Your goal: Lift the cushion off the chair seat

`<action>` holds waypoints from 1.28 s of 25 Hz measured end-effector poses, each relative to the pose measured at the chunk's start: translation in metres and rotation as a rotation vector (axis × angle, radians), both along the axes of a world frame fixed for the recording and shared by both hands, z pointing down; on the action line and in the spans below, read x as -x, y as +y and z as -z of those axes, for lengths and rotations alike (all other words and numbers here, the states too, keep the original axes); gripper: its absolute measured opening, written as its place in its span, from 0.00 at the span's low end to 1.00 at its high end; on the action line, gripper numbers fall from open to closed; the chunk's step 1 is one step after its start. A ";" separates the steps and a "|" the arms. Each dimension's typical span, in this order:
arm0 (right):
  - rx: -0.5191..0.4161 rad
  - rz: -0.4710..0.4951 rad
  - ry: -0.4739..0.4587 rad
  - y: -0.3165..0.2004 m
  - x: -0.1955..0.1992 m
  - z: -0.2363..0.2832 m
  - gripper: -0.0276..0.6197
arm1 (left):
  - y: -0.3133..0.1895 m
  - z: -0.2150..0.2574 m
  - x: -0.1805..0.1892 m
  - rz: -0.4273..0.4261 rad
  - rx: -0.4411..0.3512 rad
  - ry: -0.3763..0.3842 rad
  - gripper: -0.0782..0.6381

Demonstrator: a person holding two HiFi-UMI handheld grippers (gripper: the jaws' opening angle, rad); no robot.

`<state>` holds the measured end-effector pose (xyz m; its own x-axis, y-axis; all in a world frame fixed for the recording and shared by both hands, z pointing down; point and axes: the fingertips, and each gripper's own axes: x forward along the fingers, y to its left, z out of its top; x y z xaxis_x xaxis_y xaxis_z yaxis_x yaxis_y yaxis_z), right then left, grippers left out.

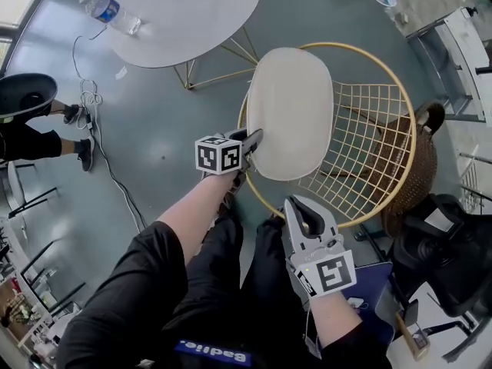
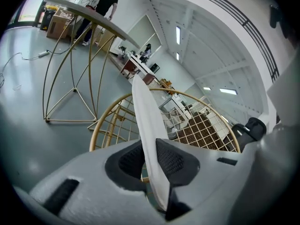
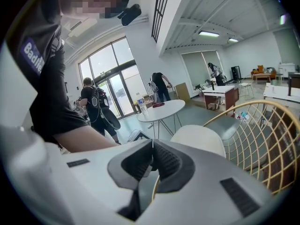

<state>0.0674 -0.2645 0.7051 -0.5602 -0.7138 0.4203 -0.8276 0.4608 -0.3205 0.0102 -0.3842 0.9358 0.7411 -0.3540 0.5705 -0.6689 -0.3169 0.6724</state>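
Half done at best. Head view: left gripper (image 1: 252,138) is pinching the cushion (image 1: 292,114) at its 8 o'clock edge, cushion lying over the chair (image 1: 414,141) seat; right gripper (image 1: 298,210) is hanging at the chair's 6 o'clock. Left gripper view: jaws are clamping the cushion, showing edge-on; whether its far end is clearing the chair is hidden. Right gripper view: jaws are pressing together, holding nothing.

The cushion (image 1: 290,114) looks like matt off-white cloth, smooth and softly rounded. The chair (image 1: 369,141) is thin metal wire in satin gold. The left gripper (image 1: 252,139) and right gripper (image 1: 297,206) have matt grey plastic shells; their pads (image 2: 171,159) are dark, finely ribbed, perhaps rubber. The floor (image 1: 154,114) is smooth, faintly glossy.
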 end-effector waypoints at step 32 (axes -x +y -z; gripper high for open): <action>-0.220 -0.055 0.087 0.033 -0.050 0.209 0.09 | 0.065 0.302 0.022 0.049 -0.161 0.035 0.19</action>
<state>0.1177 -0.2311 0.4957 -0.4862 -0.8221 0.2962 -0.8736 0.4650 -0.1433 -0.0116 -0.3194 0.6338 0.7390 -0.4748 0.4779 -0.6635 -0.3901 0.6385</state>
